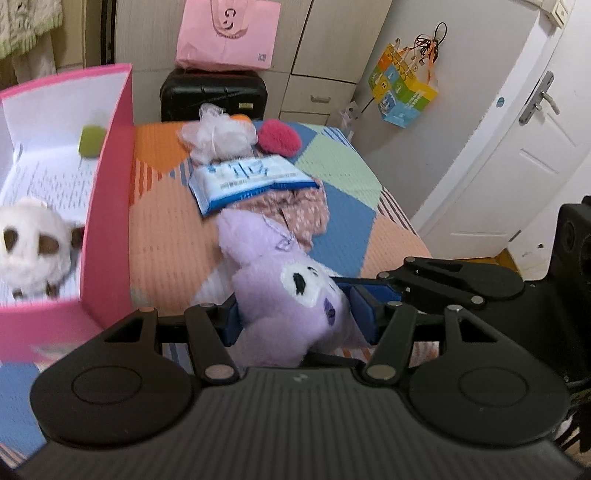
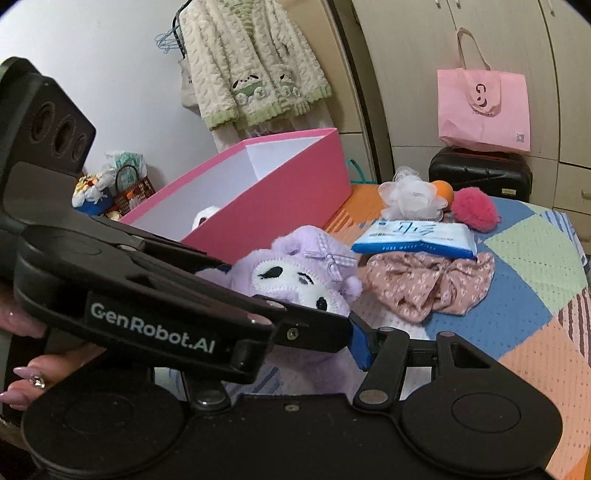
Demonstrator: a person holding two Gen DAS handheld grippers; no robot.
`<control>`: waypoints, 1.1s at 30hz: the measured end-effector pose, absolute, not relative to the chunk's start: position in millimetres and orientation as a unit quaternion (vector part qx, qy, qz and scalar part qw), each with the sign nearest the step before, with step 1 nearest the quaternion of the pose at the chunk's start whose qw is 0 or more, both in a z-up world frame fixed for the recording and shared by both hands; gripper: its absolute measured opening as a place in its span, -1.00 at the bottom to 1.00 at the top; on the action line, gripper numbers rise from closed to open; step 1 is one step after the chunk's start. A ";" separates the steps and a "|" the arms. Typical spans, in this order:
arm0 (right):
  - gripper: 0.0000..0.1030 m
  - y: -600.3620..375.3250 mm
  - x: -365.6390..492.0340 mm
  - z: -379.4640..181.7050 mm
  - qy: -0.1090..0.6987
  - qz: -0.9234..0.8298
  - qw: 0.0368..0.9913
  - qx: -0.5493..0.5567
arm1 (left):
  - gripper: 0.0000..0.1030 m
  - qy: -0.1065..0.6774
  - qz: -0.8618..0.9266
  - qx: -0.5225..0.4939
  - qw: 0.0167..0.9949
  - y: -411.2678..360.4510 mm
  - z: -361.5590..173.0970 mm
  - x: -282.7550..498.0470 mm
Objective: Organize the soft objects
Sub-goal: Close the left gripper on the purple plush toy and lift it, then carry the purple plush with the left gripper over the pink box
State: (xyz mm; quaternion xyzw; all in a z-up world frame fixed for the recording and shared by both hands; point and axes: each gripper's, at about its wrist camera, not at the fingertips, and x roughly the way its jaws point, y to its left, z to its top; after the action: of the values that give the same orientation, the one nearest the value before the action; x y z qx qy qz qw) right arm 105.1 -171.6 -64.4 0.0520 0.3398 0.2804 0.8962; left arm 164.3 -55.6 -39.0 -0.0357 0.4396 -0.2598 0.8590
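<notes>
Far left, my left wrist view: pink box (image 1: 107, 206), open top, white inside. A white plush (image 1: 31, 245) lies at its near end and a green ball (image 1: 91, 141) at the far end.

Just right of the box, the patchwork bedspread (image 1: 166, 236). On it, the purple plush (image 1: 284, 280) sits between my left gripper (image 1: 301, 317) fingers; blue pads (image 1: 364, 314) are pressed to both its sides, jaws narrowed on it. Face with a dark eye turned up toward the camera.

Beyond the plush: floral pink cloth (image 1: 303, 210), a blue-and-white wipes pack (image 1: 247, 177) lying on it, then a white mesh pouf (image 1: 214, 134) and a red-pink puff (image 1: 279, 137), with an orange ball (image 2: 442, 190) behind them in the right view.

Right edge: my right gripper (image 1: 380, 286) comes in just beside the plush. In its own view the left gripper's arm covers one finger; I cannot tell how far it is open or whether it has hold of anything.

Background: black suitcase (image 1: 213, 94), pink bag (image 1: 227, 35) on top of it.
</notes>
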 end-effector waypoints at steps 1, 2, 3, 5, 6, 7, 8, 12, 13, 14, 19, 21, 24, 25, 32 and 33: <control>0.24 -170.4 101.7 -64.1 0.341 0.279 0.896 0.049 | 0.07 0.441 -0.262 -0.038 0.858 -54.0 -39.7 160.9; 0.24 -171.3 96.7 -64.0 0.341 0.279 0.897 0.046 | 0.04 0.441 -0.263 -0.036 0.858 -53.0 -39.7 157.4; 0.23 -170.3 93.7 -63.9 0.342 0.278 0.897 0.044 | 0.02 0.440 -0.265 -0.036 0.857 -51.8 -39.7 153.1; 0.23 -168.8 87.7 -63.3 0.345 0.279 0.895 0.044 | 0.01 0.441 -0.269 -0.036 0.855 -48.7 -39.1 144.9; 0.23 -167.4 84.3 -63.0 0.345 0.280 0.895 0.043 | 0.00 0.442 -0.270 -0.036 0.855 -47.1 -38.4 141.3; 0.23 -166.2 80.5 -62.2 0.346 0.281 0.894 0.042 | 0.00 0.442 -0.271 -0.037 0.854 -45.2 -37.4 136.8; 0.23 -164.6 76.3 -61.4 0.346 0.282 0.894 0.041 | -0.01 0.442 -0.272 -0.037 0.854 -42.8 -36.1 131.9; 0.23 -158.2 59.4 -57.3 0.345 0.290 0.892 0.042 | -0.02 0.438 -0.274 -0.044 0.855 -30.8 -29.2 114.0; 0.23 -156.5 55.5 -55.4 0.344 0.293 0.891 0.042 | -0.02 0.436 -0.273 -0.045 0.856 -27.6 -26.6 109.0; 0.23 -154.2 51.2 -53.0 0.343 0.296 0.891 0.042 | -0.02 0.433 -0.273 -0.046 0.858 -24.2 -23.6 103.7; 0.23 -145.0 35.6 -40.4 0.336 0.321 0.885 0.039 | -0.05 0.414 -0.278 -0.052 0.865 -5.1 -6.4 79.3; 0.23 -145.2 33.8 -35.4 0.337 0.340 0.876 0.052 | -0.05 0.410 -0.283 -0.054 0.866 4.5 1.0 70.8; 0.23 -139.2 31.5 -29.8 0.337 0.364 0.866 0.063 | -0.05 0.398 -0.275 -0.045 0.874 14.7 9.5 60.2; 0.23 -135.4 31.0 -28.3 0.334 0.370 0.865 0.061 | -0.05 0.395 -0.272 -0.043 0.877 18.2 11.4 57.9; 0.23 -103.2 38.7 -13.3 0.319 0.389 0.864 0.034 | -0.15 0.375 -0.257 -0.047 0.889 49.9 27.9 61.8; 0.22 -99.0 41.7 -10.0 0.316 0.392 0.864 0.029 | -0.15 0.373 -0.255 -0.048 0.891 53.9 30.9 63.6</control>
State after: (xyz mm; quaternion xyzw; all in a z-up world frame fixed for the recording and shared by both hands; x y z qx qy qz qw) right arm 41.7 -99.0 -10.0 0.0294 0.3164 0.3915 0.8636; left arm 63.6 53.9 30.9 -0.0480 0.3729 -0.2547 0.8909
